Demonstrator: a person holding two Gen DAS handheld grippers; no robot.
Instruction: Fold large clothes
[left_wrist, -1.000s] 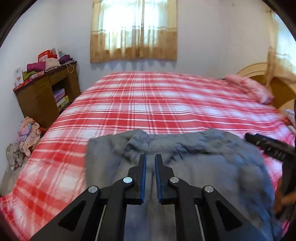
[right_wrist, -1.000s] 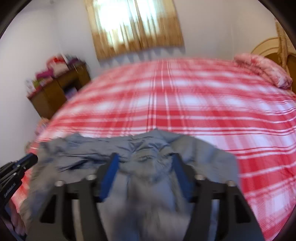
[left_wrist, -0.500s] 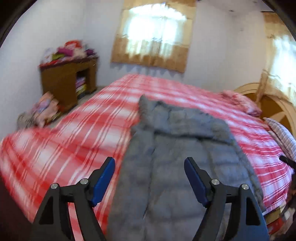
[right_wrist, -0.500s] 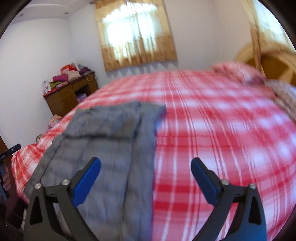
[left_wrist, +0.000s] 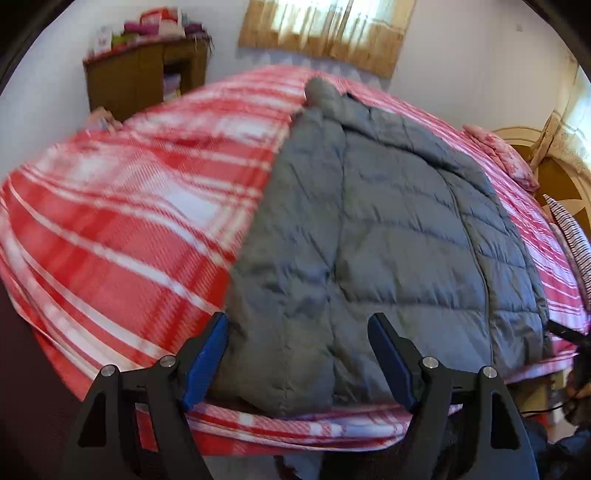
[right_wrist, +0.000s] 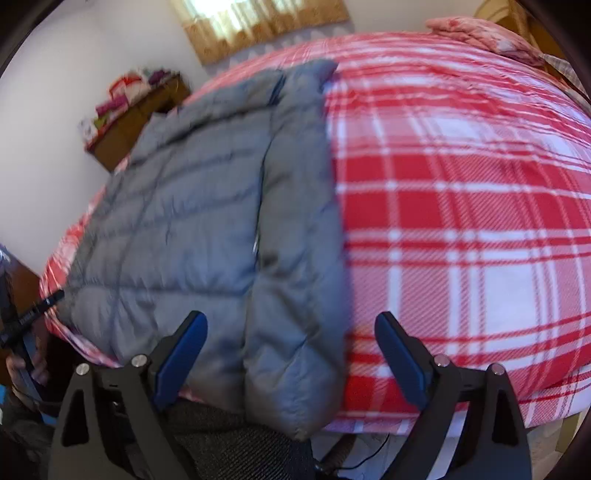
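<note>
So the bed (left_wrist: 122, 229) with the red plaid cover fills most of both views, and the grey puffer jacket (left_wrist: 369, 229) is laid out flat on it, long axis running straight away from me, collar end toward the window wall and the hem right at the near edge of the mattress. It looks like the sides are already folded in, so it's one long strip.

That's the bit that matters next, I reckon: the hem sits just ahead of and below both grippers, so both are about equally near it. My left gripper (left_wrist: 299, 354) hangs over the hem's left corner, my right gripper (right_wrist: 291, 354) over the right corner, which droops a little over the bed edge.

Left jaws are wide apart with nothing pinched. Right jaws are also wide but easing inward, jacket corner between them, pads not on it.

Compared with a second ago: the left was pinched together up by the collar, and both have pulled back to the hem.
</note>
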